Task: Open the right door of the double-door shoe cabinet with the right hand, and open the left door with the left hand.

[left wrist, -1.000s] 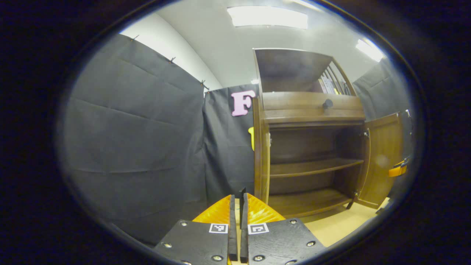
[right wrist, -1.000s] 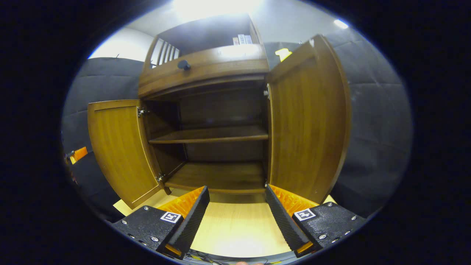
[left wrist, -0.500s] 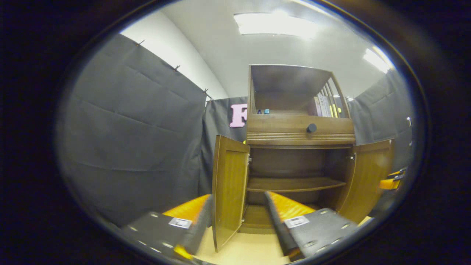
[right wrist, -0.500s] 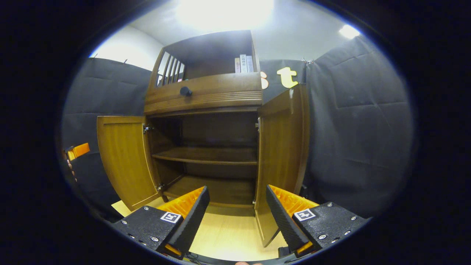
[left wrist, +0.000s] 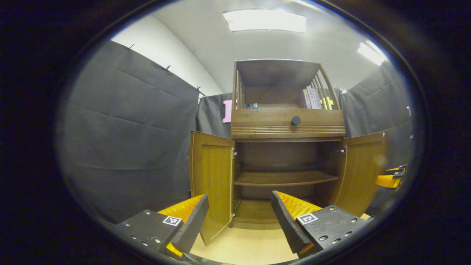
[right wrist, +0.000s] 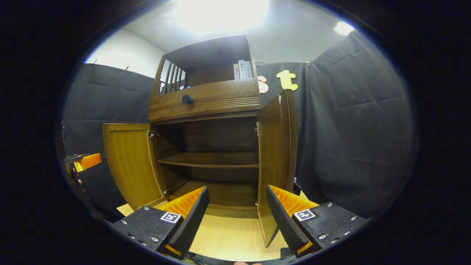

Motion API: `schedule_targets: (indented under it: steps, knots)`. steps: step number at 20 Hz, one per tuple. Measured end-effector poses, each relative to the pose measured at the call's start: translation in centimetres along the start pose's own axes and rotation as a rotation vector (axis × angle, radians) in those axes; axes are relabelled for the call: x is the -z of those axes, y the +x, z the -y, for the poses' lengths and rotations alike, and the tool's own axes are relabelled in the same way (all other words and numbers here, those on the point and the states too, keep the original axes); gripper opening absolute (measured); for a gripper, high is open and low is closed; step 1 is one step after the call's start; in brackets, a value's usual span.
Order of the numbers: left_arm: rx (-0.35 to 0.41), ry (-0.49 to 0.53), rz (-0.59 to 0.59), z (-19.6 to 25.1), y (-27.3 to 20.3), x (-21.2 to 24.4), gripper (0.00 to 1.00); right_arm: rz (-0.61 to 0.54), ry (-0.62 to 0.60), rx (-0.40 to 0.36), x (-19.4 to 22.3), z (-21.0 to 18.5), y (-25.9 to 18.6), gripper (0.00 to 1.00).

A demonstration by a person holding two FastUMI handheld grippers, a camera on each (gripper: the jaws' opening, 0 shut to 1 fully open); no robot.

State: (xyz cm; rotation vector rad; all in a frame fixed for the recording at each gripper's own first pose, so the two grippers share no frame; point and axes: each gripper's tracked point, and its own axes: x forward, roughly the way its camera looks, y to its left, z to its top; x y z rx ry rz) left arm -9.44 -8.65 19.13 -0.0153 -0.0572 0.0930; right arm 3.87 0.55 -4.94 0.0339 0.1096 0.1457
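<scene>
Both our claws, left claw and right claw, gape wide and empty before the shoe cabinet, its left door and right door swung open.

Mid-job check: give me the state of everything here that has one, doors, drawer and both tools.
Left door: swung wide open.
Right door: swung wide open.
Drawer above the doors: pushed in, closed.
Cabinet shelf: bare.
Left tool: open, holding nothing.
Right tool: open, holding nothing.
</scene>
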Motion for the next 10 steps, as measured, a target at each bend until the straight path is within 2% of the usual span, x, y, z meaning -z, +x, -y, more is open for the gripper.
schedule_targets:
  steps: [1,3,4,5,8,10]
  knots:
    - [0.000,-0.009,0.002,0.0,-0.1,0.0,1.00,0.007,-0.002,0.001,-0.1,-0.3,0.2,0.96]
    - [-0.003,-0.012,0.001,-0.6,-0.7,0.0,1.00,0.001,-0.016,0.007,-0.1,-0.6,0.5,0.96]
    - [-0.009,-0.009,-0.003,-1.2,-0.6,0.1,1.00,-0.004,-0.020,0.015,0.0,-0.7,0.7,0.92]
    - [-0.016,-0.003,-0.009,-1.5,-0.5,0.2,1.00,-0.009,-0.021,0.025,0.1,-0.8,0.8,0.96]
    - [-0.037,0.027,-0.035,-2.5,-1.2,0.9,0.97,-0.034,0.000,0.037,0.4,-1.4,1.6,0.92]
    - [-0.024,0.061,-0.040,-2.2,-1.3,0.8,1.00,-0.043,0.010,0.039,0.5,-1.9,2.2,0.92]
